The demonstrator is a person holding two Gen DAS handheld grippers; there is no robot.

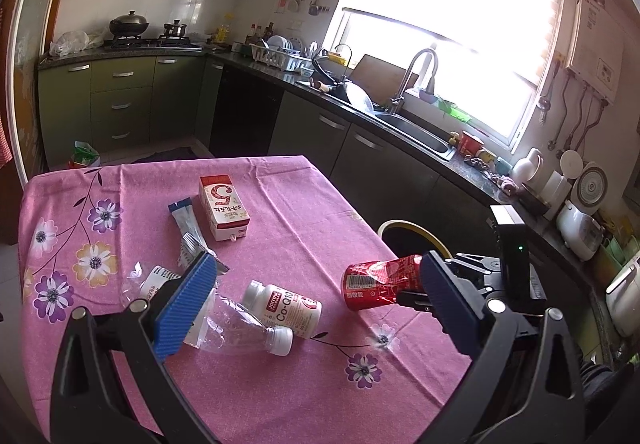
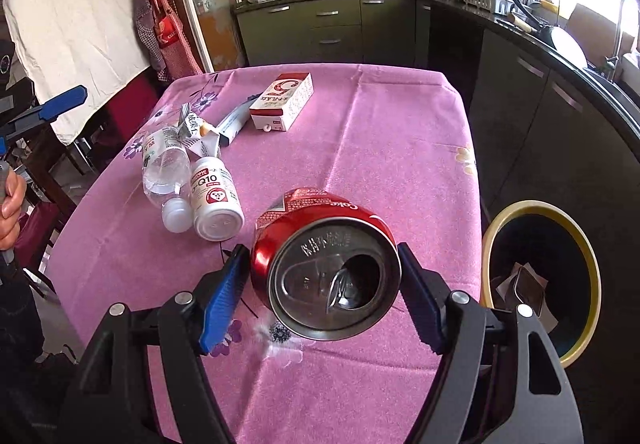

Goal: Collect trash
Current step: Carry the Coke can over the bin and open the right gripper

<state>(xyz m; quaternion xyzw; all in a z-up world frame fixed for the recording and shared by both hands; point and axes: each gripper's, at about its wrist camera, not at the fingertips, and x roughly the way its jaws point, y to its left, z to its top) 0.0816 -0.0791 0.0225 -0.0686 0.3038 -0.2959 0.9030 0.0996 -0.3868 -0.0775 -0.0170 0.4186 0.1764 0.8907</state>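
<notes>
My right gripper [image 2: 324, 276] is shut on a dented red Coke can [image 2: 320, 244], held just above the pink tablecloth [image 2: 380, 131] near its right edge. The can also shows in the left wrist view [image 1: 376, 282]. My left gripper [image 1: 316, 292] is open and empty above a clear plastic bottle [image 1: 236, 328] and a white Co-Q10 pill bottle [image 1: 286, 308]. A red-and-white carton [image 1: 224, 205] and foil wrappers [image 1: 186, 222] lie farther back. A bin [image 2: 540, 276] with a yellow rim stands on the floor right of the table, with some paper in it.
Dark kitchen cabinets and a counter with a sink [image 1: 416, 131] run along the right, close behind the bin. A stove with a wok [image 1: 128, 23] is at the far wall. A chair and hanging cloth [image 2: 76, 23] stand left of the table.
</notes>
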